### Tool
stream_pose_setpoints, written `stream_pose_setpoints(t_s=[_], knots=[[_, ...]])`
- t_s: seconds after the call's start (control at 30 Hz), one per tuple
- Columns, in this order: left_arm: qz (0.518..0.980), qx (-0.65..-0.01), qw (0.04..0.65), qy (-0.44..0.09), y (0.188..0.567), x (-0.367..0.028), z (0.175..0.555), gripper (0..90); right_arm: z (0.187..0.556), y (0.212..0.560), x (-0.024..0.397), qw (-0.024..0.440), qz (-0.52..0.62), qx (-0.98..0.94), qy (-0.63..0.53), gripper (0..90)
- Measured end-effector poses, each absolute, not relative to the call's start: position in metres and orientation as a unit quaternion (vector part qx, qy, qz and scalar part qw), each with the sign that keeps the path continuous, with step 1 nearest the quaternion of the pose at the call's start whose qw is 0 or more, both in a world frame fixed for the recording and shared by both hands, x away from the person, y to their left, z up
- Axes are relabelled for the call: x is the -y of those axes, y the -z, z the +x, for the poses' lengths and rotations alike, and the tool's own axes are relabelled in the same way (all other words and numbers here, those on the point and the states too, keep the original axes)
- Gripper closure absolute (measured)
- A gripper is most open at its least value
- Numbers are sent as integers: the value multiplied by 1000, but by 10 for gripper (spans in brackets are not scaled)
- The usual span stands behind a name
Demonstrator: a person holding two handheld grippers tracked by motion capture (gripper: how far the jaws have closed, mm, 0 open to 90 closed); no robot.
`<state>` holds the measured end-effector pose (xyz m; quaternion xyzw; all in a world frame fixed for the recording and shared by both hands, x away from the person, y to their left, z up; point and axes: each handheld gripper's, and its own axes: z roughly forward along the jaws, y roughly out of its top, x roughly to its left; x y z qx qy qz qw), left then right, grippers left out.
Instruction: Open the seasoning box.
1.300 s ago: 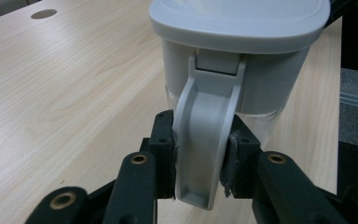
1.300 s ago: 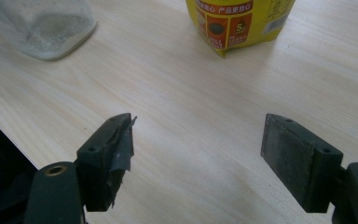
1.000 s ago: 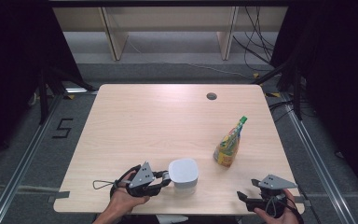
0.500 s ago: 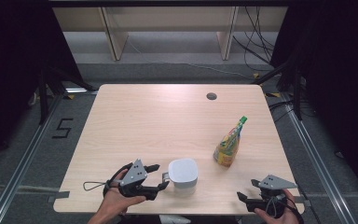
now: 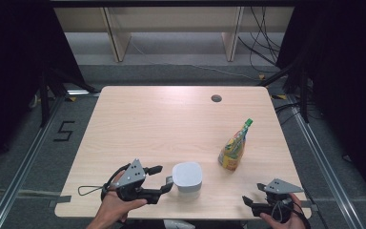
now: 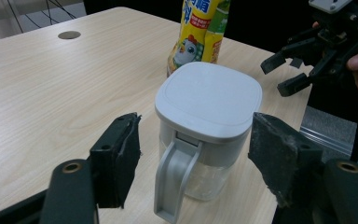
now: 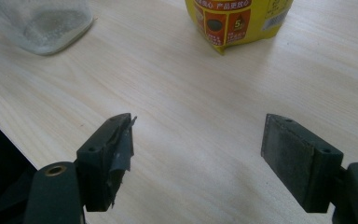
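A clear pitcher (image 5: 187, 175) with a white square lid (image 6: 209, 98) stands near the table's front edge. Its white handle (image 6: 175, 182) points toward my left gripper (image 5: 163, 174). That gripper (image 6: 196, 135) is open; its jaws have just been opening, then eased in slightly. The handle lies between the pads without touching them. A yellow-green spouted pouch (image 5: 233, 145) stands upright to the right of the pitcher, behind it in the left gripper view (image 6: 200, 32). My right gripper (image 5: 247, 204) rests at the front right corner, open (image 7: 198, 135) with bare table between its jaws.
The wooden table (image 5: 171, 124) has a round cable hole (image 5: 216, 98) at the back right. The right gripper view shows the pouch's base (image 7: 237, 21) and the pitcher's glass bottom (image 7: 42, 23) ahead. The right gripper (image 6: 289, 70) appears in the left gripper view.
The left gripper has let go of the pitcher's handle, its jaws now wide, and has drawn back a little to the left and upward. The pitcher, pouch and right gripper have stayed put.
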<state>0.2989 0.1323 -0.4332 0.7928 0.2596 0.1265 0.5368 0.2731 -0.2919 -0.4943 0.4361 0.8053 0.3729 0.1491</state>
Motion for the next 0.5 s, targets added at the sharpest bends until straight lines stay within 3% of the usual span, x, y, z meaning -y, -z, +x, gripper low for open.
stream_pose_setpoints(t_s=[0.3,0.5], knots=[[778,-265,549,-151,423,-129,299,758,277,496,295,156,422,-808,-380,251],[782,-251,550,-153,419,-121,304,884,275,495,294,159,427,-806,-379,251]])
